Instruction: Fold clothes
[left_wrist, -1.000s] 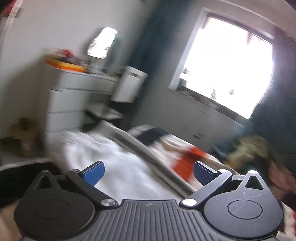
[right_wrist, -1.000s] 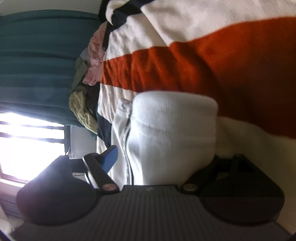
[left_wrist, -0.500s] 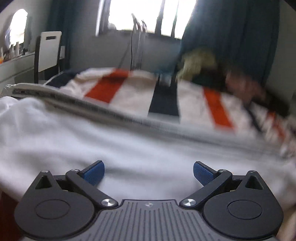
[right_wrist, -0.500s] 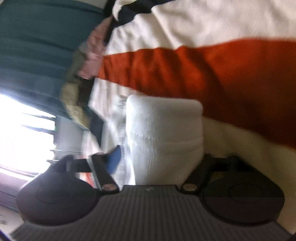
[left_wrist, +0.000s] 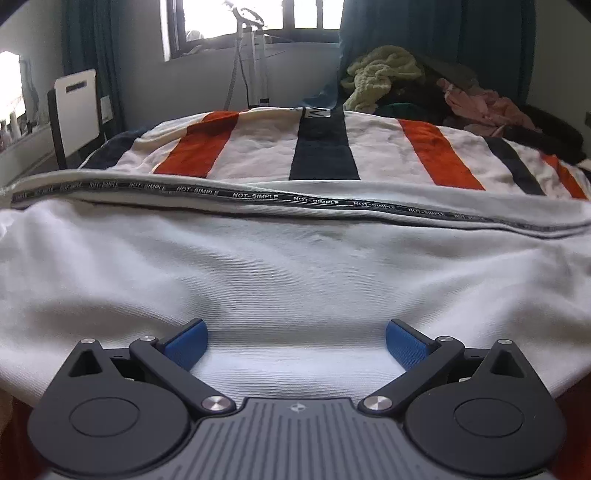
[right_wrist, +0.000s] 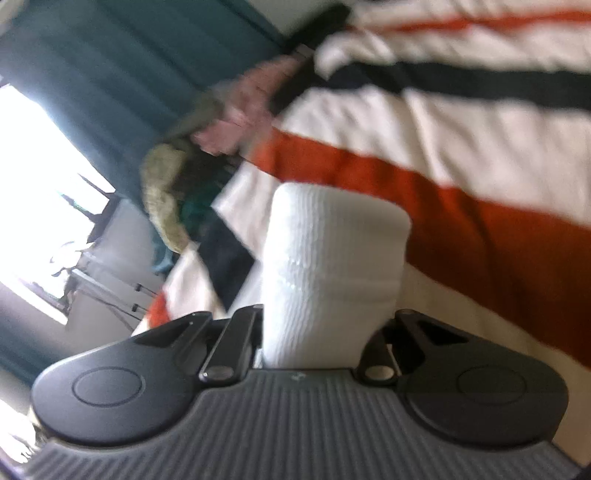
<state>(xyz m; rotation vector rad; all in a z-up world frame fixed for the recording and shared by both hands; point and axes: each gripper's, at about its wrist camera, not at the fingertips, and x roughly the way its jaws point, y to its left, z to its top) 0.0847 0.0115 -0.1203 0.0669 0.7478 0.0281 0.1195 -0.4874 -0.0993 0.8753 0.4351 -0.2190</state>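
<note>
The left gripper (left_wrist: 294, 341) stood wide over the white garment (left_wrist: 295, 266), nothing gripped, while the right gripper (right_wrist: 325, 332) was closing on its ribbed cuff (right_wrist: 332, 266) protruding beyond the jaws above the striped blanket (right_wrist: 480, 229).

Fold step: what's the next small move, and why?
Probably close the left hand-held gripper on the white garment: it is open with cloth between its blue pads, while the right hand-held gripper is closing on the ribbed cuff. Both ends need a grip before folding.
</note>
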